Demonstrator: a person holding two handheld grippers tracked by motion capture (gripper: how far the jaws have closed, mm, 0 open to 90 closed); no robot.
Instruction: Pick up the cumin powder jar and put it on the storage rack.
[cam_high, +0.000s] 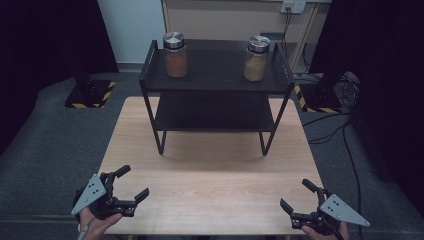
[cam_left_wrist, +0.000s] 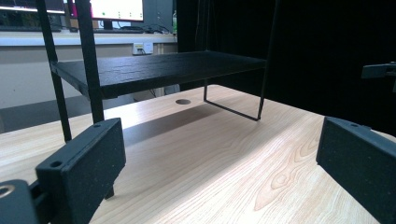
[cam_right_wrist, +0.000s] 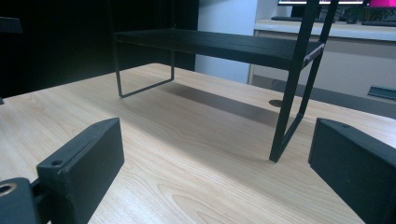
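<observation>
While both tongs wait low at the near edge of the table (cam_high: 210, 195), the left tongs (cam_high: 131, 186) and right tongs (cam_high: 295, 196) stand apart, holding nothing. Two jars, the orange jar (cam_high: 175, 56) and the tan jar (cam_high: 257, 59), top one black rack (cam_high: 215, 85). A hasty reach could tip them off.

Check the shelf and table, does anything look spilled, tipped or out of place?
Nothing stands out. Both jars, the orange-filled one and the tan-filled one, stand upright and lidded on the black shelf rack.
</observation>
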